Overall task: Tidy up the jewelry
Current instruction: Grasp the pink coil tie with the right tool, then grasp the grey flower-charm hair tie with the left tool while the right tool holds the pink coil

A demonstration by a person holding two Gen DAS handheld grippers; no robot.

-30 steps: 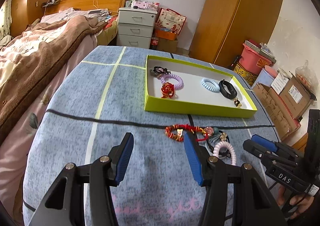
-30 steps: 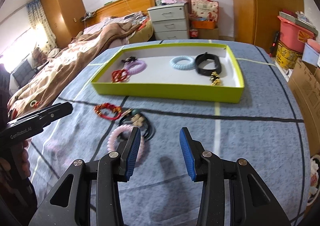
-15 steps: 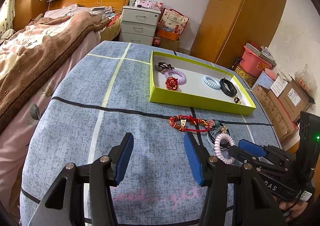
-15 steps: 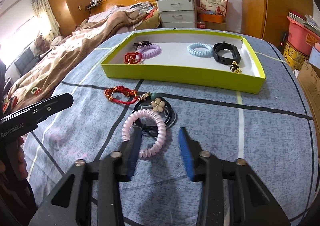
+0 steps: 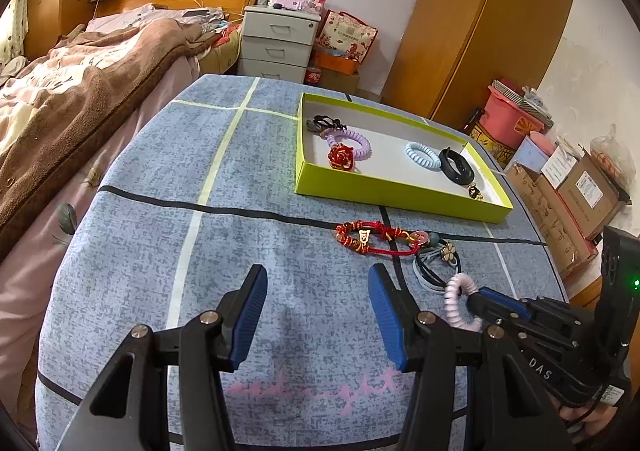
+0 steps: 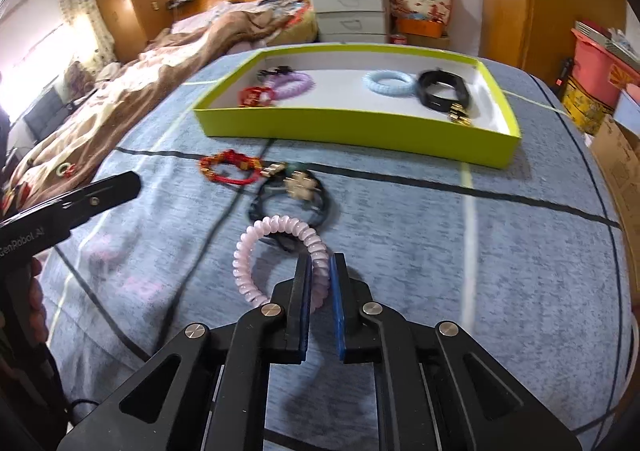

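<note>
My right gripper (image 6: 320, 283) has just been closing and clamps the near arc of the light, springy pink plastic coil bracelet (image 6: 276, 255); my left gripper (image 5: 316, 315) stands apart, empty.

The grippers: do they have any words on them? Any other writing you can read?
"DAS": on the right gripper, seen from the left wrist.
"GenRobot.AI": on the left gripper, seen from the right wrist.
Pink writing on the tablecloth: too faint to read.
Box labels: too small.

Right view: black hair ties (image 6: 294, 199) motion-blurred, count indeterminable. Left view: pink coil tie (image 5: 458, 301) partly hidden behind own finger.
</note>
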